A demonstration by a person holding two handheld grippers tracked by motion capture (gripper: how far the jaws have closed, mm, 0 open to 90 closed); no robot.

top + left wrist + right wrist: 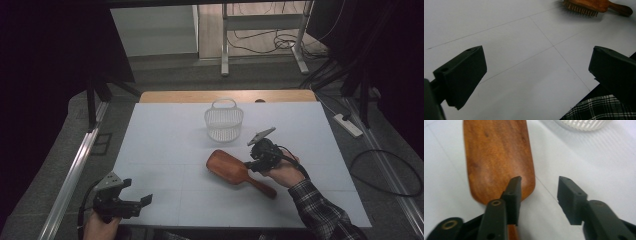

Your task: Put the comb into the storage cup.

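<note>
One wooden hairbrush (240, 172) lies bristles-down on the white table (165, 150), right of its middle and well in from the near edge — a broad paddle head with rounded corners, reddish-brown grain, polished back, narrowing to a slim handle that runs toward the near right corner. Brassy bristles show under the head in the left gripper view. One white slotted plastic basket (223, 121) with a loop handle stands nearer the far edge. The right gripper (539, 192) hangs over the brush's neck, jaws apart, nothing between them; the left gripper (135, 202), by the near left corner, gapes wide over bare table.
</note>
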